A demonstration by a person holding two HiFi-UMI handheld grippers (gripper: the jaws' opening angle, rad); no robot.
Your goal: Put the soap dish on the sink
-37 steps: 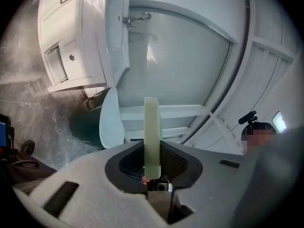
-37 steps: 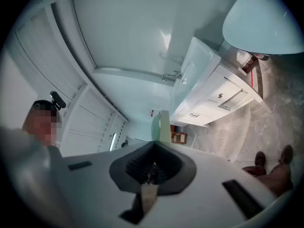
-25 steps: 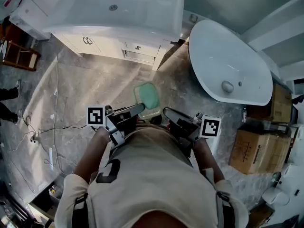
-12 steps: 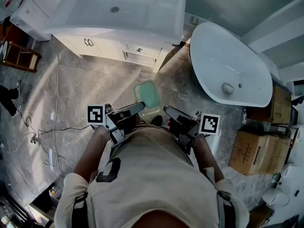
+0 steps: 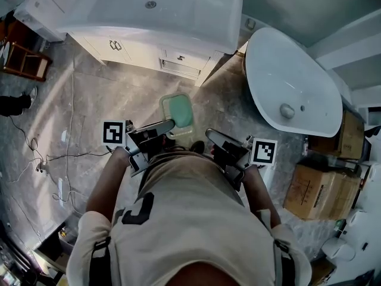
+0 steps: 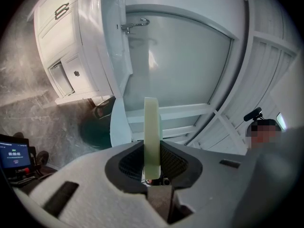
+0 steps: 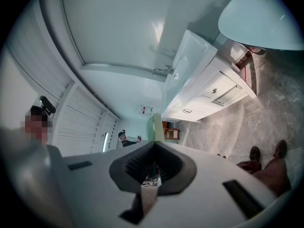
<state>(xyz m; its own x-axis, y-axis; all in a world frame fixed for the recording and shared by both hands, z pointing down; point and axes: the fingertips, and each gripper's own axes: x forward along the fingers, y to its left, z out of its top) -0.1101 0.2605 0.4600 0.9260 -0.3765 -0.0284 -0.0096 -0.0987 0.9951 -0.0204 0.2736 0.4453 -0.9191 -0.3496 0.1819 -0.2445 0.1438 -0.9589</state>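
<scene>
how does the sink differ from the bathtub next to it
The sink is rectangular; the bathtub is oval. The sink sits on a cabinet with drawers; the bathtub stands directly on the floor. Both are white.

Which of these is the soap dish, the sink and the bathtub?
soap dish [image 5: 177,110], head view, its green middle.
sink [image 5: 178,14], head view, bare basin floor.
bathtub [image 5: 280,70], head view, bare inner floor.

Grey marble floor [image 5: 119,100] — white sink cabinet [image 5: 143,52], bathtub [image 5: 286,82], cardboard boxes [image 5: 315,192], loose cables [image 5: 65,157]
</scene>
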